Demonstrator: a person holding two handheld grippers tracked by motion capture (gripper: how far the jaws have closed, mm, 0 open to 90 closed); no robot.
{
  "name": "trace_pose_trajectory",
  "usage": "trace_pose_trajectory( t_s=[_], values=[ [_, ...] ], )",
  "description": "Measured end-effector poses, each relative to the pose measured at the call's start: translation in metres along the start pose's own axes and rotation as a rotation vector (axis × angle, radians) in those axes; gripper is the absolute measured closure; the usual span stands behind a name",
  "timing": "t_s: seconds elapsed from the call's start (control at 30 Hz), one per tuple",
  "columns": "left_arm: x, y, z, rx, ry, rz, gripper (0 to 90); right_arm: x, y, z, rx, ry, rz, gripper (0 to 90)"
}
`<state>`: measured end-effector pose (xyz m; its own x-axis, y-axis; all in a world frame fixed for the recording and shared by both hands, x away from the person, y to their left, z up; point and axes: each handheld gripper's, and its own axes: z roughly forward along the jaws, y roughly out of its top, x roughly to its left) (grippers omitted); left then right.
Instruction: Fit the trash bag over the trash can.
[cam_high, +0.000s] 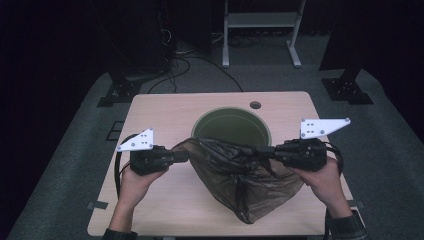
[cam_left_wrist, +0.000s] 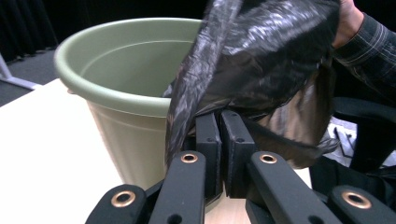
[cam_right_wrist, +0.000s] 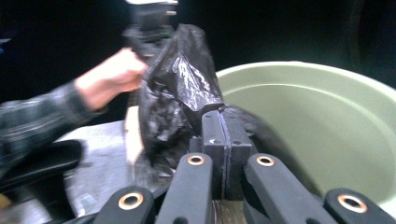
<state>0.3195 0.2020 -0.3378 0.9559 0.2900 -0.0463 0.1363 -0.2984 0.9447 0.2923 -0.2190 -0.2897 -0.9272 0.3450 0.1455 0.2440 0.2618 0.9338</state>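
Pale wooden bench with rounded corners (cam_high: 165, 107), round cable hole (cam_high: 255, 105) near its far edge. Grey carpet floor (cam_high: 75, 150) all round. Dark room, black backdrop behind. White metal frame stand (cam_high: 261, 20) at the back, black cables (cam_high: 175, 65) trailing on the floor, black stand bases (cam_high: 347, 90) either side.

You hold the black bag (cam_high: 240, 175) stretched and crumpled, sagging to the table, just in front of the green bucket (cam_high: 232, 125).
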Motion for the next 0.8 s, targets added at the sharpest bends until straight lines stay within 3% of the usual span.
trace_pose_trajectory(
  t_s=[0.13, 0.23, 0.37, 0.47, 0.6, 0.8],
  values=[
    [0.013, 0.002, -0.007, 0.013, 0.047, -0.009, 86.8, -0.025, 0.002, -0.002, -0.037, -0.149, 0.036, 90.0],
    [0.027, 0.004, -0.009, 0.012, 0.07, -0.017, 87.8, -0.048, 0.002, -0.003, -0.078, -0.217, 0.073, 90.0],
    [0.045, 0.013, -0.001, 0.059, 0.119, 0.004, 88.4, -0.069, 0.001, 0.01, -0.053, -0.294, 0.084, 90.0],
    [0.062, 0.019, 0.005, 0.052, 0.135, -0.007, 88.4, -0.083, 0.001, 0.018, -0.059, -0.357, 0.078, 90.0],
    [0.08, 0.02, 0.017, 0.075, 0.155, -0.005, 88.4, -0.104, 0.001, 0.026, -0.066, -0.393, 0.105, 90.0],
    [0.102, 0.004, 0.029, 0.045, 0.16, -0.063, 88.0, -0.132, -0.009, 0.045, -0.026, -0.424, 0.16, 90.0]
  ],
)
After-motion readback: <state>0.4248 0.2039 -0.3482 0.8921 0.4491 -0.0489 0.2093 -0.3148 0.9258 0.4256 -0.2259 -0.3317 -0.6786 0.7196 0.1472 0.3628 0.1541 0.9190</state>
